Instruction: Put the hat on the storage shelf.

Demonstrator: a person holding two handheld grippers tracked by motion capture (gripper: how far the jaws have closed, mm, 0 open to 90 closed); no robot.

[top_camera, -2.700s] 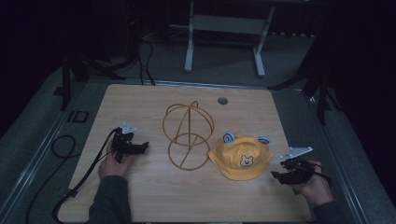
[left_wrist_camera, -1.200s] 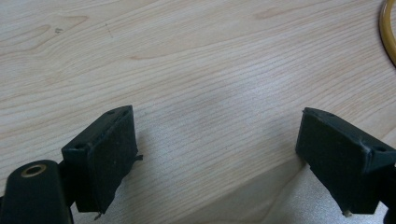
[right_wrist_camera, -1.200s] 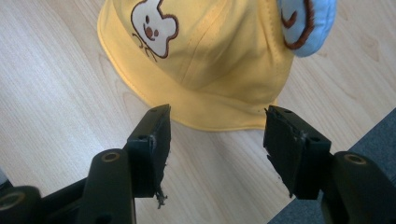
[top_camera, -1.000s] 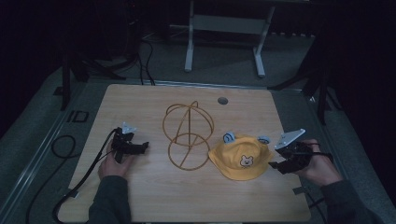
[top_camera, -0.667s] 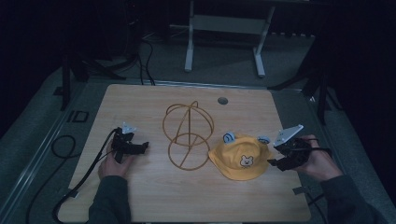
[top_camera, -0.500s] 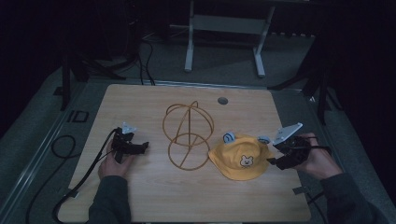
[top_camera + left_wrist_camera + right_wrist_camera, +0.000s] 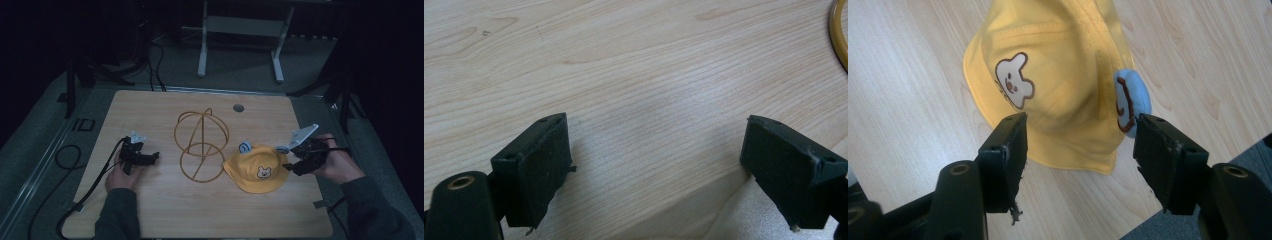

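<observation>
My right gripper (image 7: 1078,150) with jaws spread wide over the brim of the yellow cloth hat with a bear face and blue ears (image 7: 1058,85), holding nothing, my left gripper (image 7: 654,165) wide open and empty over the pale wooden worktop (image 7: 634,65), gold wire sphere stand (image 7: 201,145) between them

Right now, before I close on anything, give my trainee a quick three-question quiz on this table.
1. True or false: the right gripper is shut on the yellow hat.
2. What stands between the left gripper and the hat? A) wire frame B) mug C) box
3. Fill in: the patch on the hat's front shows a ____ face.

Key: 1 false, its jaws are open with the hat's brim edge between them; 2 A; 3 bear.
</observation>
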